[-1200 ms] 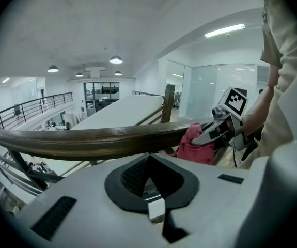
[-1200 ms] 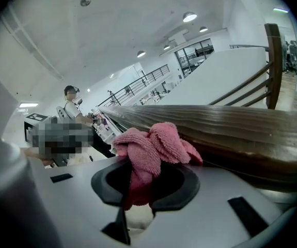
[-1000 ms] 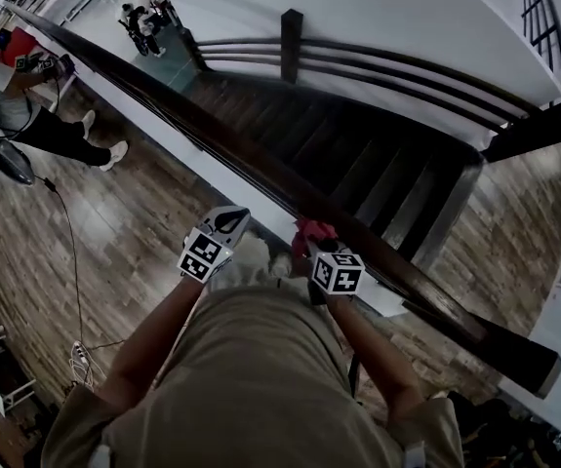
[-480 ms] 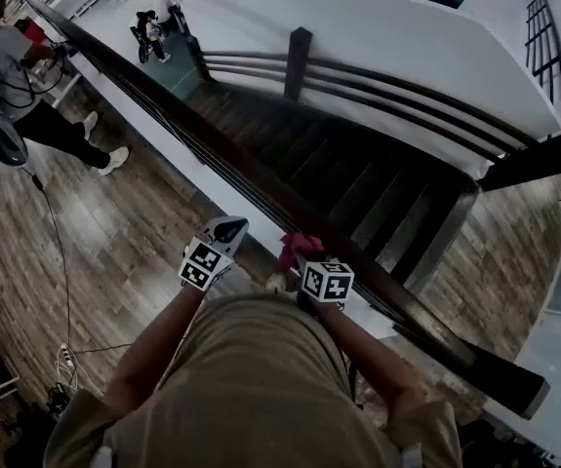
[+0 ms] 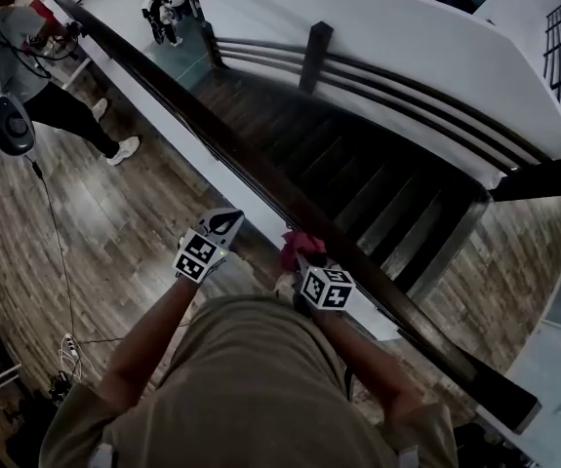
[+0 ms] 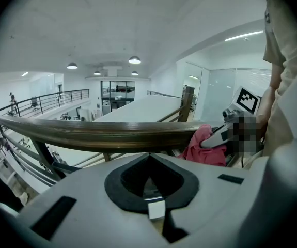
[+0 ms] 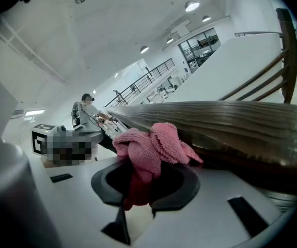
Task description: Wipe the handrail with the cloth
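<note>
Cloth (image 7: 151, 146) clamped in the jaws of the right gripper (image 7: 145, 185) presses the near face of the handrail (image 7: 231, 123), which runs far-left to near-right; the left gripper (image 6: 149, 187), jaws together on nothing, hangs just left.

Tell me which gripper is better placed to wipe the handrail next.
The right gripper: its jaws grip the pink cloth, which sits against the handrail. The left gripper is shut, empty and off the rail.

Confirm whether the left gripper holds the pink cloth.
No, the pink cloth is clamped in the right gripper, and the left gripper is shut on nothing.
</note>
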Available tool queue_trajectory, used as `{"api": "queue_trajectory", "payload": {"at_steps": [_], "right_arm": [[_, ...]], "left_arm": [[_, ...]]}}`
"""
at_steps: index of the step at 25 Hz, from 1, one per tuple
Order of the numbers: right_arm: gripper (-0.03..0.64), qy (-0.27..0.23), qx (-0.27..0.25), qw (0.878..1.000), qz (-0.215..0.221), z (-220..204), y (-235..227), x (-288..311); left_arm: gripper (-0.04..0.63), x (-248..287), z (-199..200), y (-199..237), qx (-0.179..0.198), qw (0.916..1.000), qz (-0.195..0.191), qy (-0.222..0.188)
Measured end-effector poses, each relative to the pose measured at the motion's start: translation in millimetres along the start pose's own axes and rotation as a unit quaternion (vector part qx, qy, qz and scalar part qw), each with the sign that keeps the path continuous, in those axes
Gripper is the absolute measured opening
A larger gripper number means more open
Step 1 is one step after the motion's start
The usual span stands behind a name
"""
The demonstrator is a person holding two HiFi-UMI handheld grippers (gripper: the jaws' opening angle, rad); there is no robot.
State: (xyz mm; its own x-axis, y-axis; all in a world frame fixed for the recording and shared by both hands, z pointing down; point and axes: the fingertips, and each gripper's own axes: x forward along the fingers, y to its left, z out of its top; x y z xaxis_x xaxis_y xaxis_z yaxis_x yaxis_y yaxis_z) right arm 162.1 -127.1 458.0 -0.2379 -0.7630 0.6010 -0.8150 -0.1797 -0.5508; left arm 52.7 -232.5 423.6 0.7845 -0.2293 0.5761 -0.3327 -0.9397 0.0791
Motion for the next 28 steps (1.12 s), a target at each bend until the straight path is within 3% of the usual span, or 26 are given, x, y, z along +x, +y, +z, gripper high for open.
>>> {"api": "queue_trajectory", "payload": {"at_steps": [11, 28], "right_arm": [[0.097, -0.048, 0.035, 0.998, -0.015, 29.2, 44.0, 75.2], [0.097, -0.068, 0.037, 0.992, -0.102, 76.7, 138.1, 209.1]], "left_arm": [[0.017, 11.3, -2.9, 79.8, 0.014, 0.9992, -0.035, 0.011], [0.017, -12.6, -19.1, 269.9, 0.031, 0.9935, -0.108, 0.013]]}}
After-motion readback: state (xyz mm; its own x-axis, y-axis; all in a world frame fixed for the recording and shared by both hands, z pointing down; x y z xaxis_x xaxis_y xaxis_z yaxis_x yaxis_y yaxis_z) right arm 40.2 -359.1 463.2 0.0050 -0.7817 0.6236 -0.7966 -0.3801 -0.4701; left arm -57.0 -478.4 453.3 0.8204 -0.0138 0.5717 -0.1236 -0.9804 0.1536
